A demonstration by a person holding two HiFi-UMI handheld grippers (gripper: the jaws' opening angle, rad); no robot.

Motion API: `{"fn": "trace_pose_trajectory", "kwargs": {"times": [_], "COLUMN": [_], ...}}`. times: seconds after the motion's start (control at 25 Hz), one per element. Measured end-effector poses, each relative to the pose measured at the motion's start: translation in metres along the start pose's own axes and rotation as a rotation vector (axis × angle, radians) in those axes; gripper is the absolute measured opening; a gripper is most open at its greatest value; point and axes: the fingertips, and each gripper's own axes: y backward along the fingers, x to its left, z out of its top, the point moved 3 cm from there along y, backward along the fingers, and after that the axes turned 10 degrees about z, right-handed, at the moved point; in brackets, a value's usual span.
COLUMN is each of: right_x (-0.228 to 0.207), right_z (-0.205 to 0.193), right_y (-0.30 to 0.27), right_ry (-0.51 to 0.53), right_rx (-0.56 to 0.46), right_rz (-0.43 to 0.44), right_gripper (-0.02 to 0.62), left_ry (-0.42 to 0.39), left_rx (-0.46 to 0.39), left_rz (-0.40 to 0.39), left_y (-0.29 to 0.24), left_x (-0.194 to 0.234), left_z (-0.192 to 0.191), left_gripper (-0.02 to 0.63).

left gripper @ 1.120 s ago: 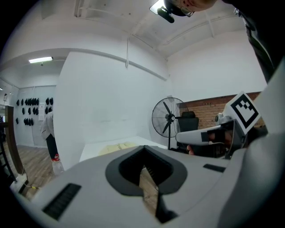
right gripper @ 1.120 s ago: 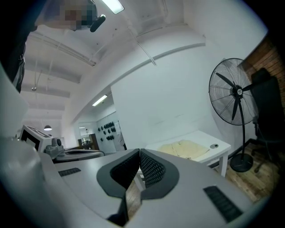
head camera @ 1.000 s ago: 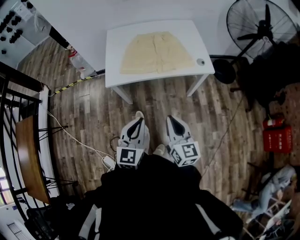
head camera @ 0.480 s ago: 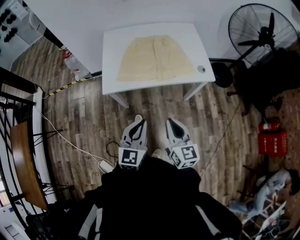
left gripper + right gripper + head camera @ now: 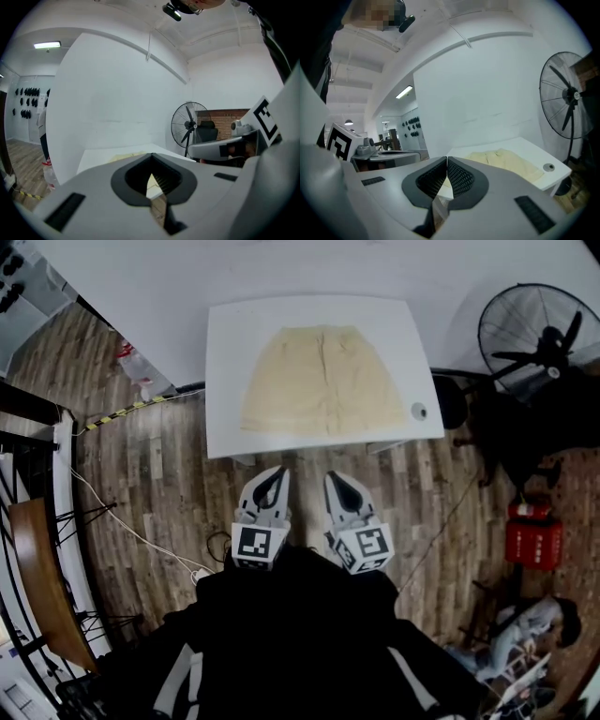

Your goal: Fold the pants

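Pale yellow pants (image 5: 323, 381) lie spread flat on a white table (image 5: 225, 427), waistband at the far side. Both grippers hang over the wooden floor just short of the table's near edge, side by side and pointing at it. The left gripper (image 5: 273, 474) is shut and holds nothing. The right gripper (image 5: 332, 478) is likewise shut and empty. In the left gripper view the shut jaw tips (image 5: 151, 154) sit before the table (image 5: 93, 157). The right gripper view shows its tips (image 5: 446, 158) with the pants (image 5: 506, 161) beyond them.
A small round grey object (image 5: 418, 411) sits at the table's near right corner. A standing fan (image 5: 548, 334) is right of the table, a red crate (image 5: 532, 535) further back right. A plastic bottle (image 5: 131, 367) and a white cable (image 5: 122, 521) are on the floor at left.
The person has stepped towards the table, which now lies much nearer both grippers. Both grippers came forward together and stayed shut.
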Motion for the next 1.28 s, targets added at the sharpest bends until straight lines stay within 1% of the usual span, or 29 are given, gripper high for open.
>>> {"fn": "trace_pose_trajectory", "kwargs": {"times": [0.12, 0.2, 0.28, 0.4, 0.56, 0.72, 0.92, 1.04, 1.2, 1.28], "right_x": [-0.003, -0.004, -0.005, -0.006, -0.006, -0.006, -0.008, -0.009, -0.007, -0.004], "right_z": [0.017, 0.025, 0.028, 0.028, 0.024, 0.02, 0.014, 0.007, -0.006, -0.016], "right_y": [-0.039, -0.064, -0.087, -0.115, -0.146, -0.178, -0.208, -0.225, -0.249, -0.26], "right_ry": [0.019, 0.03, 0.026, 0.034, 0.046, 0.027, -0.011, -0.022, 0.001, 0.007], "right_rx": [0.008, 0.012, 0.026, 0.057, 0.087, 0.108, 0.136, 0.181, 0.234, 0.266], "right_rz": [0.006, 0.005, -0.001, -0.007, -0.012, -0.015, -0.026, -0.016, 0.016, 0.028], "right_gripper": [0.005, 0.006, 0.006, 0.006, 0.006, 0.006, 0.006, 0.006, 0.006, 0.006], "left_ry": [-0.022, -0.016, -0.006, -0.012, -0.008, -0.019, -0.034, -0.037, -0.051, -0.058], "left_rx": [0.007, 0.011, 0.033, 0.075, 0.101, 0.125, 0.153, 0.197, 0.282, 0.304], "left_rz": [0.017, 0.026, 0.026, 0.019, 0.005, -0.017, -0.027, -0.043, -0.063, -0.074], "left_y": [-0.031, -0.048, -0.066, -0.09, -0.118, -0.147, -0.182, -0.207, -0.244, -0.261], "left_x": [0.037, 0.059, 0.076, 0.099, 0.127, 0.149, 0.169, 0.178, 0.19, 0.194], "left_z": [0.015, 0.023, 0.023, 0.017, 0.02, 0.018, 0.011, 0.004, -0.01, -0.015], "left_gripper": [0.002, 0.002, 0.002, 0.002, 0.002, 0.002, 0.002, 0.002, 0.002, 0.002]}}
